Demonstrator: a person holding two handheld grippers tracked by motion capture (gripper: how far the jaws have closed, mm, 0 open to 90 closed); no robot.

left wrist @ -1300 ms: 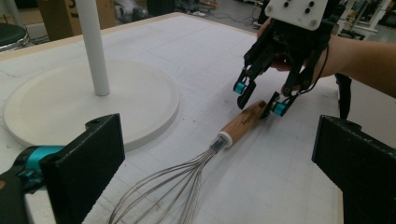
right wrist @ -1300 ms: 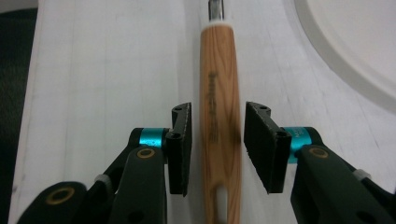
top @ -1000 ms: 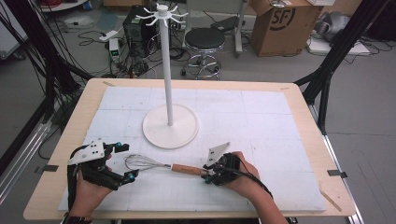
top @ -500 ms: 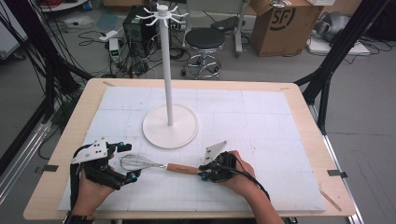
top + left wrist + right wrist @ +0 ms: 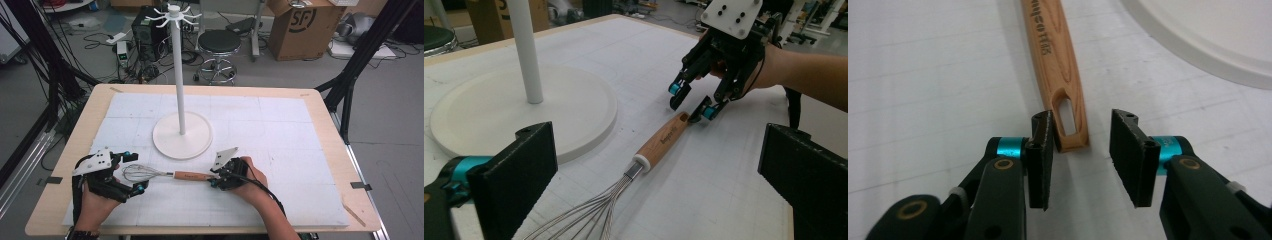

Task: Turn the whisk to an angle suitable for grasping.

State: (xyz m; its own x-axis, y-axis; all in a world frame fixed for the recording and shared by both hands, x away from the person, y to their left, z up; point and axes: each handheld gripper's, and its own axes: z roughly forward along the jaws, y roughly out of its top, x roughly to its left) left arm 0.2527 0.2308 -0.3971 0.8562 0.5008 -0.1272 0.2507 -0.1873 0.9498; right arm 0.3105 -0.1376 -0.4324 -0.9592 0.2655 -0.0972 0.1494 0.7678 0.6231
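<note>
A wire whisk with a wooden handle point(image 5: 189, 175) lies flat on the white mat, its wires point(image 5: 137, 173) pointing left. My left gripper point(image 5: 135, 172) rests on the mat, open wide, with the wire head between its jaws but untouched; in the left gripper view point(image 5: 656, 165) the handle point(image 5: 663, 141) runs away from it. My right gripper point(image 5: 214, 178) is at the handle's slotted end. Its jaws have just been opening, and in the right gripper view point(image 5: 1080, 135) the handle tip point(image 5: 1068, 125) lies between them against the left pad point(image 5: 1042, 150), clear of the right one.
A white stand with a tall post and hooks at the top rests on a round base point(image 5: 182, 135) just behind the whisk, seen close in the left gripper view point(image 5: 499, 110). The mat covers most of the wooden table point(image 5: 330, 125).
My right gripper has slid a little to the left, and the whisk has shifted left with it, its wires further in between the left jaws. The left gripper has stayed put.
</note>
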